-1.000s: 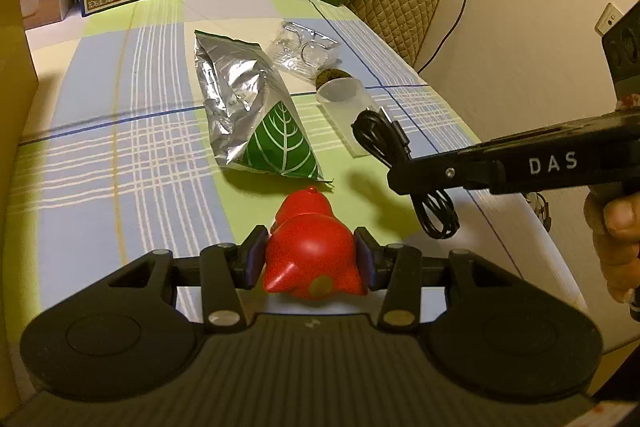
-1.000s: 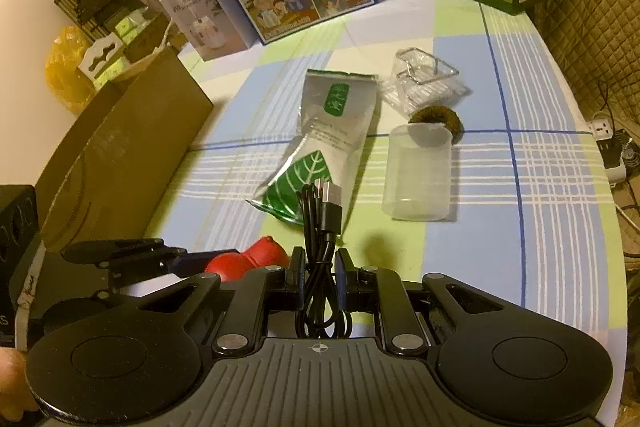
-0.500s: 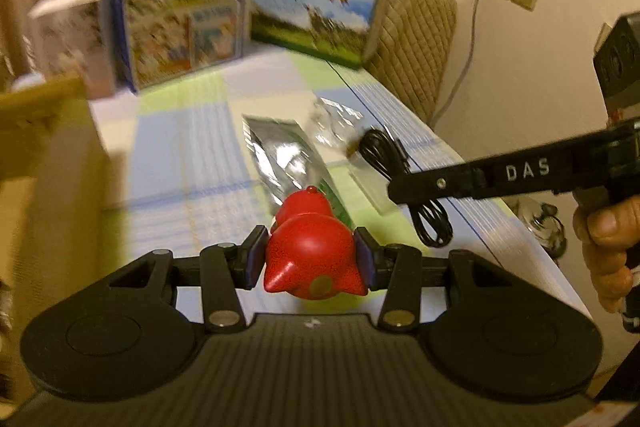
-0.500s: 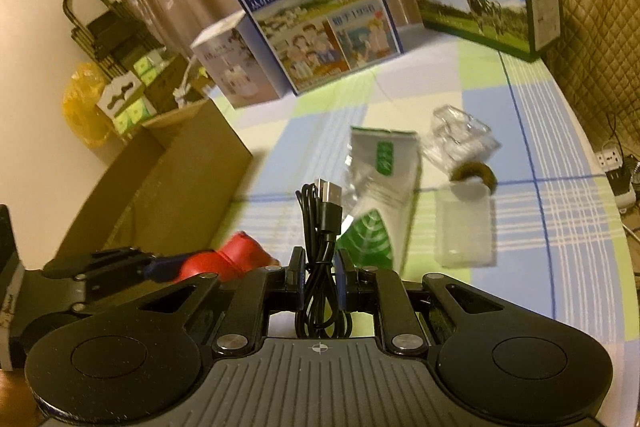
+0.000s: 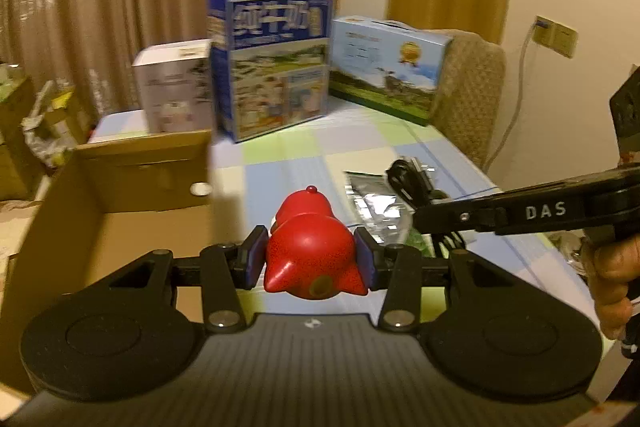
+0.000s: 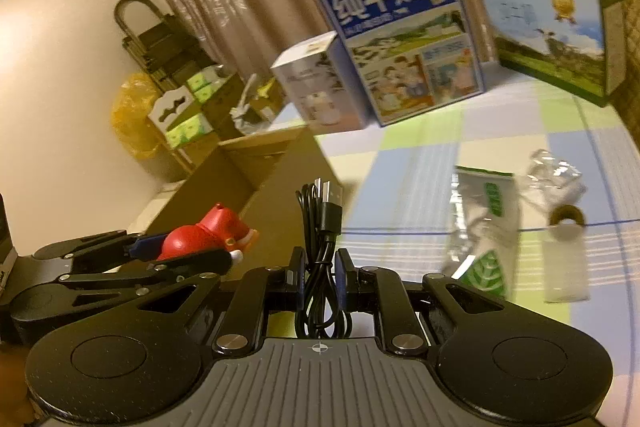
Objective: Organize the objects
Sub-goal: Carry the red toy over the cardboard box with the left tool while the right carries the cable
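My left gripper (image 5: 310, 259) is shut on a red toy figure (image 5: 310, 251), held in the air just right of the open cardboard box (image 5: 132, 195). My right gripper (image 6: 322, 271) is shut on a coiled black USB cable (image 6: 322, 223), its plug sticking up. In the right wrist view the red toy figure (image 6: 208, 237) and the left gripper sit at the left, near the cardboard box (image 6: 256, 195). On the checked tablecloth lie a silver pouch with a green leaf (image 6: 486, 227), a clear plastic cup (image 6: 566, 267) on its side and a crumpled clear package (image 6: 554, 175).
Three cartons stand at the table's far end: a white one (image 5: 172, 87), a blue milk carton (image 5: 276, 63) and a light blue one (image 5: 384, 63). A quilted chair back (image 5: 468, 95) is at the right. A hand (image 5: 612, 279) holds the right gripper's handle.
Both grippers have risen and tilted up with their loads, swinging left toward the cardboard box, whose inside now shows. The objects on the table have not moved.
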Motion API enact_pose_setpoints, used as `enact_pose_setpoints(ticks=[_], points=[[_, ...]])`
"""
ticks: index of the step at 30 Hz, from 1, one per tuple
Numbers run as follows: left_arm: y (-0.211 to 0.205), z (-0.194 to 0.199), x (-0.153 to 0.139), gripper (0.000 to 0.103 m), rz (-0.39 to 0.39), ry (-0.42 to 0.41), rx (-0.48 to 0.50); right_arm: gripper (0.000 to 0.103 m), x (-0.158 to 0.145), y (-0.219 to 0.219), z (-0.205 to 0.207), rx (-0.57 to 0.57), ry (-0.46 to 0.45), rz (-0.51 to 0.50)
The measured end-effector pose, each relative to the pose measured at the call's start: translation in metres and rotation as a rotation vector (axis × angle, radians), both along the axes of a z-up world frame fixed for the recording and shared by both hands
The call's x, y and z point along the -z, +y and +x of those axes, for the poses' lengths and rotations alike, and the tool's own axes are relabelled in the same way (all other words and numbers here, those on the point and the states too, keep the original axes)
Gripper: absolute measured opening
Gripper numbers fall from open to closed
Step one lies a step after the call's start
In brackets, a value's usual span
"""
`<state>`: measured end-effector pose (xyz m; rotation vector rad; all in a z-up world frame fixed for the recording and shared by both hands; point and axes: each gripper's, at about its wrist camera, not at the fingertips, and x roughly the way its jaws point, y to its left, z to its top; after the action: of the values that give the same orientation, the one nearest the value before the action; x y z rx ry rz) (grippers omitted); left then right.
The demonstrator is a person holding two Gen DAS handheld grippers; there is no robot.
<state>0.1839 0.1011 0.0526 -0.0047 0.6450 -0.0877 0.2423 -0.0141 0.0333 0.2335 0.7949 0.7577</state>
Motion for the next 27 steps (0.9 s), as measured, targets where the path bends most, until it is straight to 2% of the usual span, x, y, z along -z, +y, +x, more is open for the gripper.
enact_pose_setpoints(ticks=[7,14,27], points=[[0.042,-0.017,-0.011,0.041,0.019,-0.016,-0.08,0.012,-0.004,0.044,-0.009,-0.068,-0.012,0.015],[0.074,-0.024,-0.005,0.041,0.011,0.004,-0.147,0.012,-0.002,0.082,-0.015,-0.11,-0.039,-0.008],[0.116,-0.037,0.005,0.041,0.006,0.021,-0.255,0.012,0.005,0.127,-0.017,-0.161,-0.059,-0.028]])
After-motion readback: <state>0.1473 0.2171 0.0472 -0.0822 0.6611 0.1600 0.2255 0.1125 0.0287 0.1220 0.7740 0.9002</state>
